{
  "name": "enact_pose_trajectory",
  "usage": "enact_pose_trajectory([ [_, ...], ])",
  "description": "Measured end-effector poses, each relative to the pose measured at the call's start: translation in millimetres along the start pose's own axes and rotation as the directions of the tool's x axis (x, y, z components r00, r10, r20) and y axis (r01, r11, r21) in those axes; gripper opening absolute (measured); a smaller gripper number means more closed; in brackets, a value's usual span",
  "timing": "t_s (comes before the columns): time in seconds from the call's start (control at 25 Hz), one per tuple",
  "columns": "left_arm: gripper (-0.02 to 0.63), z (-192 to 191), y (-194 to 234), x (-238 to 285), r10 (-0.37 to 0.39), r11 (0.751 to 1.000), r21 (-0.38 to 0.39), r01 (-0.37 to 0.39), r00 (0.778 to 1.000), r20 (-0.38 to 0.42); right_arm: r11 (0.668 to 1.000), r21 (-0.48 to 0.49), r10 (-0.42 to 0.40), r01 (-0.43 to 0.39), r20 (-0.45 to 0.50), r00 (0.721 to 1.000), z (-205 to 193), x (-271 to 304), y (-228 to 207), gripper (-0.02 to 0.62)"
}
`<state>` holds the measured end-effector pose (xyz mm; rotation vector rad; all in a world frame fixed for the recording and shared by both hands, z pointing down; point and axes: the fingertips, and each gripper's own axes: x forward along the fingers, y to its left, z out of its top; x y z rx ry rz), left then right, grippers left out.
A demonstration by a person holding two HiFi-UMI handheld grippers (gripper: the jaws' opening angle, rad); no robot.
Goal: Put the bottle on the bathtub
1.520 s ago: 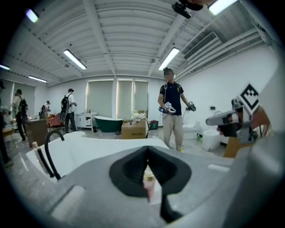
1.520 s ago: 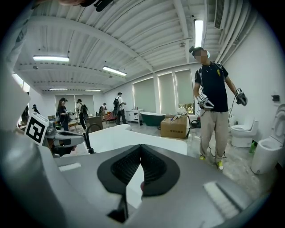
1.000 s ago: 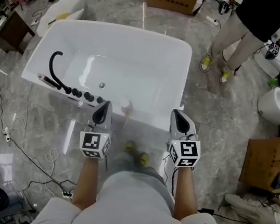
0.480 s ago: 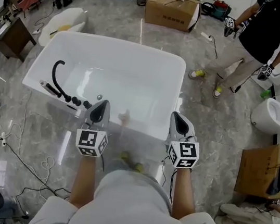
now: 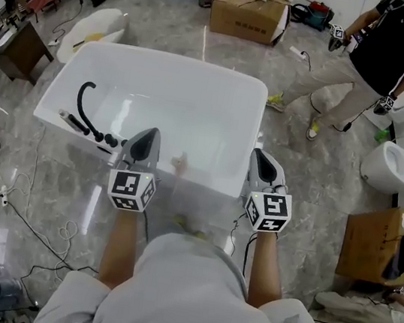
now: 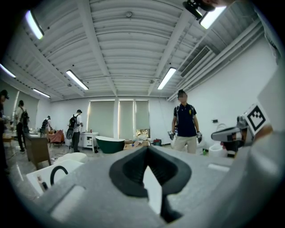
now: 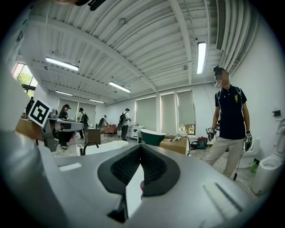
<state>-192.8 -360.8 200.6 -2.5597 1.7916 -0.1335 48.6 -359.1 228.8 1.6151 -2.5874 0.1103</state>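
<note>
The white bathtub (image 5: 258,120) lies just ahead of me, with a black hose and taps (image 5: 82,100) along its left rim. My left gripper (image 5: 147,141) and right gripper (image 5: 262,163) hover side by side over the tub's near rim. Both are shut with nothing between the jaws. In the left gripper view the left gripper (image 6: 147,151) points level into the room, and so does the right gripper (image 7: 140,149) in its own view. A small pale peach shape (image 5: 179,162) shows on the tub wall between the grippers; I cannot tell what it is. No bottle shows clearly.
A person in a black shirt (image 5: 371,54) walks at the back right, holding grippers. A white toilet (image 5: 399,162) and an open cardboard box (image 5: 379,242) stand to the right. Another box (image 5: 248,12) sits behind the tub. Cables (image 5: 25,220) run over the marble floor at the left.
Both grippers have edged forward over the tub's near rim and stayed shut. The person at the back has stepped across the floor.
</note>
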Motion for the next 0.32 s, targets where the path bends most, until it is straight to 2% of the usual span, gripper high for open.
enact_pose_trajectory([
  [0.32,-0.003,5.3,8.8,-1.8,-0.003,1.000,0.002,0.003,1.000,0.009,1.000,-0.009,-0.008,0.008,0.017,1.000,5.6,3.8,5.7,0.002],
])
